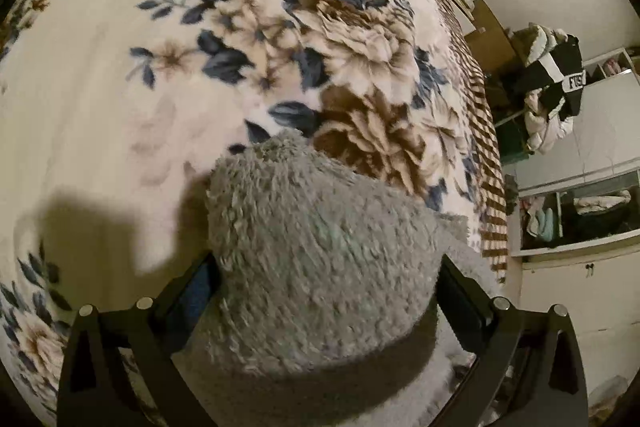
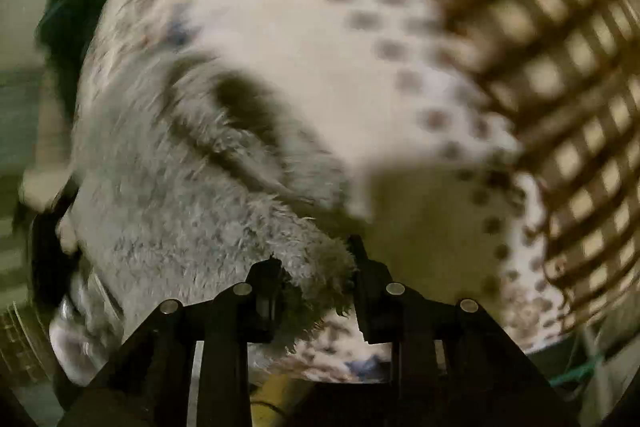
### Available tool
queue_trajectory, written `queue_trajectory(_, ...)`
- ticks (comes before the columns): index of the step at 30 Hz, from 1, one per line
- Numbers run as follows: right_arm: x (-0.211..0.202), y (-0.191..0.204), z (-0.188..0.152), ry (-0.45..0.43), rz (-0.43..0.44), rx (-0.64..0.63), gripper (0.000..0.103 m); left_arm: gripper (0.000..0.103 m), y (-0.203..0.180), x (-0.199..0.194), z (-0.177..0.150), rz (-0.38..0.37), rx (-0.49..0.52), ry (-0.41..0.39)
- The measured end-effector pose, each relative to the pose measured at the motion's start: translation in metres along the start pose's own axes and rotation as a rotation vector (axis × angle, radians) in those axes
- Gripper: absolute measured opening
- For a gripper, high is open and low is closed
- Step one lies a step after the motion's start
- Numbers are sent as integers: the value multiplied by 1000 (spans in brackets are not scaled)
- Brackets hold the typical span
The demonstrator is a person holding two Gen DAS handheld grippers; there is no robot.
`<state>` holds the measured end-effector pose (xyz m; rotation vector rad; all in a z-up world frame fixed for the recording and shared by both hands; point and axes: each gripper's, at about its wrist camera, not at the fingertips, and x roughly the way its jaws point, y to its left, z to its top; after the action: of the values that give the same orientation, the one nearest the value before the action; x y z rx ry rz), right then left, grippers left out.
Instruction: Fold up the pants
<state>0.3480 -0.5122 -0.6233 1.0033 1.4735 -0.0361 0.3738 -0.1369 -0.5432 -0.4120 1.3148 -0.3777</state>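
Left tongs clamped on a thick bunch of the grey fleece pants, which fills the gap and hides the pads; right tongs pinch a pants edge, view heavily motion-blurred. Pants hang over the floral blanket on the bed. Far right, open wardrobe shelves hold clothes, contents hard to make out.

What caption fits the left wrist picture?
Left gripper holding fuzzy grey fleece pants above a floral cream blanket.
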Motion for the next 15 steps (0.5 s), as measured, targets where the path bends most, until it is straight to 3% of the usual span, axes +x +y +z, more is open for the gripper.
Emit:
queue_trajectory(2, -8, 11, 3, 9, 66, -49, 34, 103, -9, -12, -1, -12, 18, -3)
queue_trajectory(5, -42, 44, 2, -58, 66, -195, 53, 103, -14, -33, 0, -45, 24, -27)
queue_trajectory(7, -68, 63, 5, -129, 90, -267, 88, 103, -16, -47, 3, -58, 27, -53)
queue_trajectory(8, -75, 73, 12, -155, 108, -297, 93, 103, -17, -52, 5, -60, 30, -66)
queue_trajectory(11, -61, 89, 46, -125, 127, -322, 95, 103, -18, -48, 13, -39, 54, -68)
queue_trajectory(13, -38, 91, 70, -57, 129, -305, 95, 103, -16, -32, 18, -25, 65, -20)
queue_trajectory(15, -5, 103, 79, 26, 193, -312, 93, 103, -10, -19, 20, -30, 54, 20)
